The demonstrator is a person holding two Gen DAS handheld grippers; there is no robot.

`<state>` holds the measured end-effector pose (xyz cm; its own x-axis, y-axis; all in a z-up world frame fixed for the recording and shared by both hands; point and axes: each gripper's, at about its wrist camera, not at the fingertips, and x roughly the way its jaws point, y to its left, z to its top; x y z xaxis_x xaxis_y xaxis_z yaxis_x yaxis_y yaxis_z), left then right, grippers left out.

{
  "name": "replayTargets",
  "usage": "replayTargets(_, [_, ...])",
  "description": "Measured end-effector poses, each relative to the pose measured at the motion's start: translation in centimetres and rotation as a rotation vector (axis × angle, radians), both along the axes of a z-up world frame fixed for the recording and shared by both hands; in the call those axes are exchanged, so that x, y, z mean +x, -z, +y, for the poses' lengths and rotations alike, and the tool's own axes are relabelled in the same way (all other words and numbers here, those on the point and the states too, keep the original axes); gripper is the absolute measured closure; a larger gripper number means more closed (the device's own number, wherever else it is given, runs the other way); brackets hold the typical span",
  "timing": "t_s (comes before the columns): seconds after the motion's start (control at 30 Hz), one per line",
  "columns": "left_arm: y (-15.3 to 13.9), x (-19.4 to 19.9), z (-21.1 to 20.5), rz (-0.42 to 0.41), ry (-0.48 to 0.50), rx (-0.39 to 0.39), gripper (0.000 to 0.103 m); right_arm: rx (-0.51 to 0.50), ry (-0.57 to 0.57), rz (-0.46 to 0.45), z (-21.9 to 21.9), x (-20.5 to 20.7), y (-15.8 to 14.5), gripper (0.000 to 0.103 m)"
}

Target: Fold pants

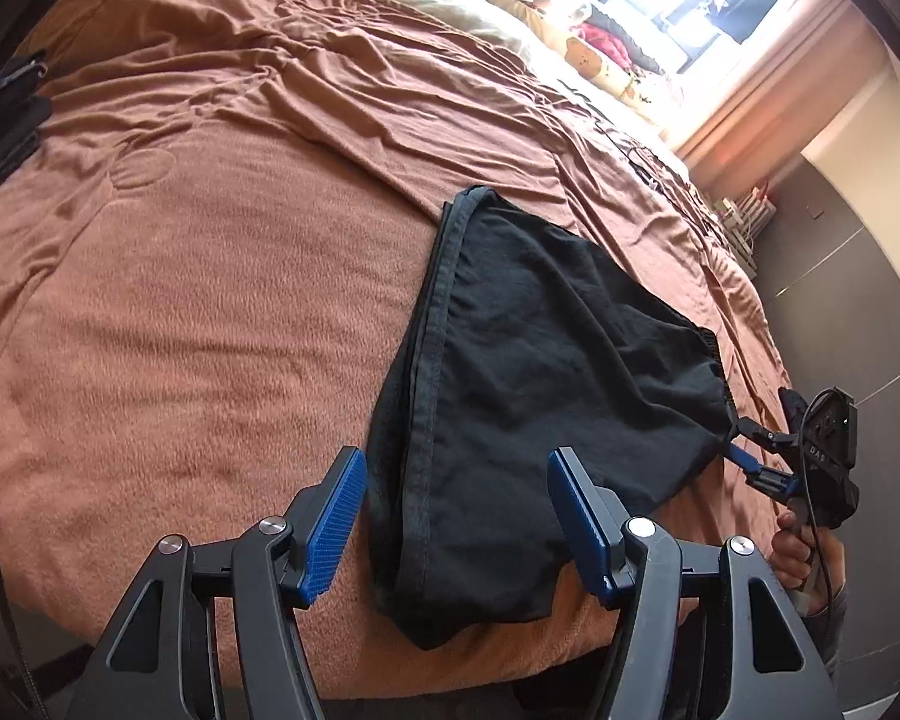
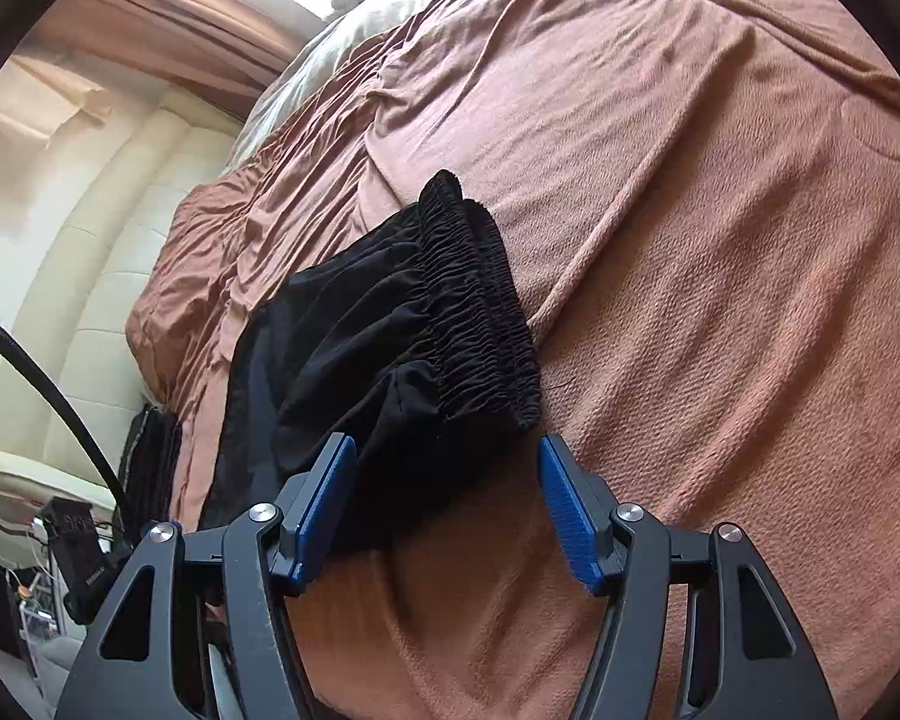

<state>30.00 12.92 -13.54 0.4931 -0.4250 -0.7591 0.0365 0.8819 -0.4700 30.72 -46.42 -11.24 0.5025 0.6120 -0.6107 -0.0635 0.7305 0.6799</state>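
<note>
Black pants (image 1: 528, 360) lie folded on the brown blanket near the bed's front edge. In the left wrist view the hem end lies between my left gripper's (image 1: 456, 516) open blue pads. In the right wrist view the gathered elastic waistband (image 2: 480, 324) lies just ahead of my right gripper (image 2: 447, 510), which is open, its left pad over the black cloth (image 2: 342, 360). The right gripper also shows in the left wrist view (image 1: 750, 450) at the pants' waistband corner.
The brown blanket (image 1: 210, 300) covers the bed, wrinkled toward the far side. Pillows and soft toys (image 1: 594, 54) sit by the bright window. Dark clothing (image 1: 6, 120) lies at the bed's far left. A cream padded wall (image 2: 108, 252) stands beyond the bed.
</note>
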Motion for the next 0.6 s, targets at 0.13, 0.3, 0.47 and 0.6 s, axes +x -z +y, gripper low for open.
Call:
replayTargets(0.13, [1.3, -0.9, 0.2, 0.026, -0.025, -0.029, 0.038, 0.057, 0.010, 0.035, -0.5, 1.0, 1.5, 0.046])
replayTargets(0.3, [3.0, -1.6, 0.3, 0.062, -0.048, -0.053, 0.038, 0.096, 0.032, 0.054, -1.4, 1.8, 2.6, 0.077])
replayTargets(0.47, [3.9, -1.9, 0.4, 0.071, -0.051, -0.097, 0.038, 0.008, 0.017, 0.004, -0.6, 1.2, 1.5, 0.079])
replayTargets(0.6, [4.5, -1.7, 0.7, 0.082, -0.061, -0.163, 0.038, -0.032, 0.015, -0.006, -0.1, 1.0, 1.0, 0.080])
